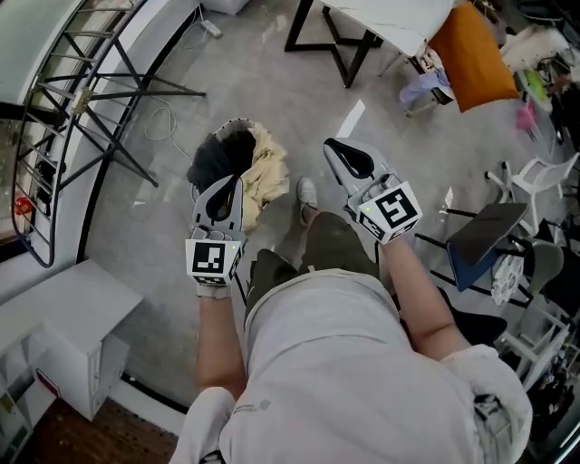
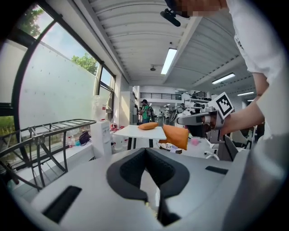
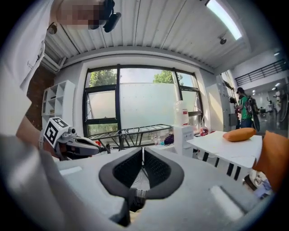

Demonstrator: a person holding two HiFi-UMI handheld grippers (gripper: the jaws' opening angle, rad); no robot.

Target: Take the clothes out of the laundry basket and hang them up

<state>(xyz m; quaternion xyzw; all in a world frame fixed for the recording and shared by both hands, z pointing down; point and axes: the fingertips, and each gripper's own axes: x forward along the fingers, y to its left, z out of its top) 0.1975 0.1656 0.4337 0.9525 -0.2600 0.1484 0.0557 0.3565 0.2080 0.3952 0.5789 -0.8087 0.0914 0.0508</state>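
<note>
The laundry basket (image 1: pixel 207 143) stands on the floor in front of the person, holding a dark garment (image 1: pixel 217 156) and a beige one (image 1: pixel 265 174). My left gripper (image 1: pixel 227 188) hovers just above the basket's near side, shut and empty. My right gripper (image 1: pixel 339 152) is held to the right of the basket, also shut and empty. The left gripper view shows its jaws (image 2: pixel 145 152) pressed together with nothing between them. In the right gripper view the jaws (image 3: pixel 142 152) are likewise together. The metal drying rack (image 1: pixel 80 100) stands to the left by the window.
A white cabinet (image 1: pixel 72 335) sits at the lower left. A white table (image 1: pixel 399 23) with black legs and an orange cushion (image 1: pixel 471 56) is at the back right. Chairs and clutter (image 1: pixel 517 245) crowd the right side. A cable (image 1: pixel 163 122) lies on the floor near the rack.
</note>
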